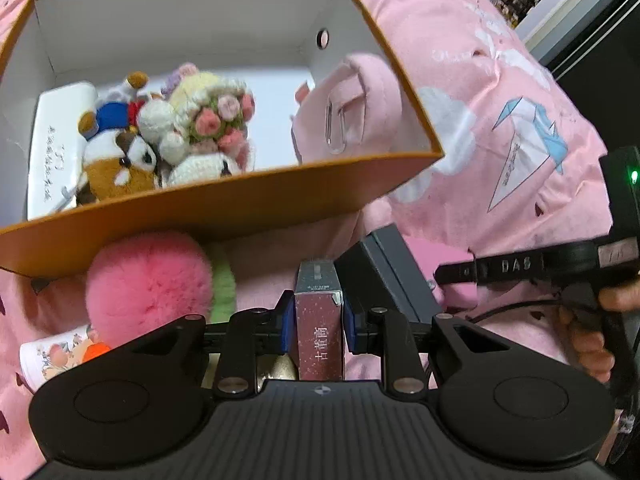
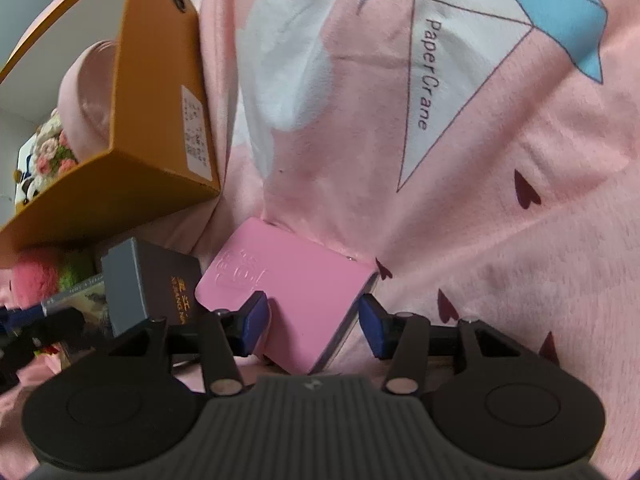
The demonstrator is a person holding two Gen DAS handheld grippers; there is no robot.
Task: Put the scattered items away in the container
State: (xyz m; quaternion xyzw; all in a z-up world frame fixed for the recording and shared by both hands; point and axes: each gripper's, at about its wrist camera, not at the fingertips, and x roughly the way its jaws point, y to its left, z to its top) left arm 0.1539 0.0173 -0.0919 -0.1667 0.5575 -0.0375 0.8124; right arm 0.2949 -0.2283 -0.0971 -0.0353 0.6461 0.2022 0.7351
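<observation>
My left gripper (image 1: 319, 320) is shut on a slim maroon carton (image 1: 320, 332) with white lettering, just in front of the orange container (image 1: 224, 208). Plush toys (image 1: 132, 152), a crocheted bouquet (image 1: 216, 120), a white case (image 1: 56, 148) and a pink pouch (image 1: 352, 108) lie inside it. In the right wrist view, my right gripper (image 2: 314, 322) points down over a flat pink box (image 2: 292, 280) lying on the bedspread. The box sits between the blue pads (image 2: 256, 318), with a gap showing at the right pad. The container (image 2: 160, 92) stands to the upper left.
A grey box (image 2: 148, 288) lies beside the pink one, also seen as the grey box (image 1: 388, 276). A fluffy pink ball (image 1: 148, 280) with a green part and a peach-printed tube (image 1: 52, 356) lie by the container's front wall. A hand (image 1: 592, 344) holds the right gripper. Pink crane-print bedspread (image 2: 460, 100) everywhere.
</observation>
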